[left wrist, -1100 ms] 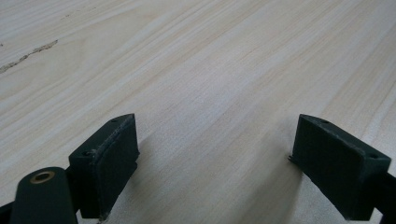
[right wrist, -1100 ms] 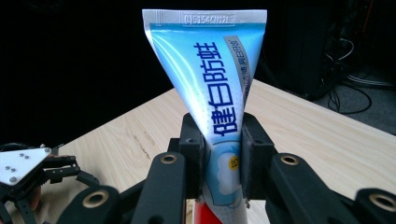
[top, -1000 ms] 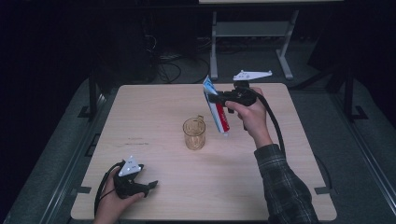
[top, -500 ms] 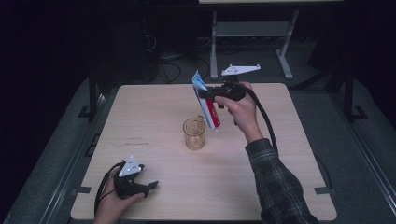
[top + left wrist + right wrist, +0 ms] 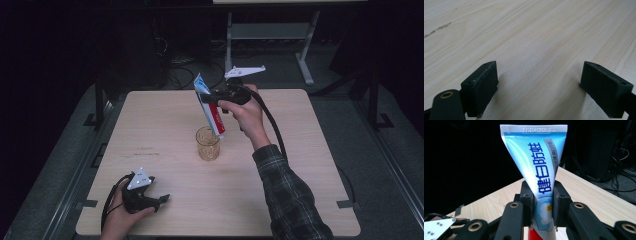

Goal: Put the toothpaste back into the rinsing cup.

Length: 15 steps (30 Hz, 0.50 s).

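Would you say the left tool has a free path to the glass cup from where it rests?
Probably yes: the left tool rests open near the table's front edge, with bare wood between it and the glass cup. The toothpaste tube hangs above the cup, held by the right tool.

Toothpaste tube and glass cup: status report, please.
Right tongs shut on blue-white-red toothpaste tube, tilted over amber glass cup. Left tongs open, low over wooden table. Nothing in the way.

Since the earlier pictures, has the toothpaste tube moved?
Yes. The toothpaste tube, held in the right gripper, has shifted left across the table; its lower end now hangs just above the glass cup.
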Available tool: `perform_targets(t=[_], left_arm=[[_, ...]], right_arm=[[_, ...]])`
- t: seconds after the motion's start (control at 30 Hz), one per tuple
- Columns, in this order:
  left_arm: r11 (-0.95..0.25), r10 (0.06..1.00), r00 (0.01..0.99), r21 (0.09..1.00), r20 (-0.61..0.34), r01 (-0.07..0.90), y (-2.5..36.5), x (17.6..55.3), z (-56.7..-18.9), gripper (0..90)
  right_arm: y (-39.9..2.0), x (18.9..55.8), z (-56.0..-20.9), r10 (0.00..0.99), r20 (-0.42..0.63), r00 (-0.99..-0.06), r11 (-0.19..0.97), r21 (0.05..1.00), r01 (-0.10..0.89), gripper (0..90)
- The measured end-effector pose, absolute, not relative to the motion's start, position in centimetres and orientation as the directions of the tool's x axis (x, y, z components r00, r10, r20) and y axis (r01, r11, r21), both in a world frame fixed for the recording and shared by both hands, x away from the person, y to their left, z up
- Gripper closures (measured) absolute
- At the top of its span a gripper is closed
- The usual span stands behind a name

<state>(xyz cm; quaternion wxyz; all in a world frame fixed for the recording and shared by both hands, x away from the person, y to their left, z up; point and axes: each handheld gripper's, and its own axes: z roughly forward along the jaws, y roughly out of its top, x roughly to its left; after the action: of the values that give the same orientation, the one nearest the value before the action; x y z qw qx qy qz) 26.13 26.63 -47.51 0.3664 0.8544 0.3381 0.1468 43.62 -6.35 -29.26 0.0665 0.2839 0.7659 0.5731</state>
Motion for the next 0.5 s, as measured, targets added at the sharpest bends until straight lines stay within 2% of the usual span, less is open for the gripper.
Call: perform_targets(t=[0.5], left_arm=[[-0.506,0.681,0.732,0.724,0.002,0.468,26.6,26.1,-47.5,13.1]], right_arm=[[-4.2,44.4,-30.1,0.490,0.216,-0.844,0.203,0.914,0.351,73.6]])
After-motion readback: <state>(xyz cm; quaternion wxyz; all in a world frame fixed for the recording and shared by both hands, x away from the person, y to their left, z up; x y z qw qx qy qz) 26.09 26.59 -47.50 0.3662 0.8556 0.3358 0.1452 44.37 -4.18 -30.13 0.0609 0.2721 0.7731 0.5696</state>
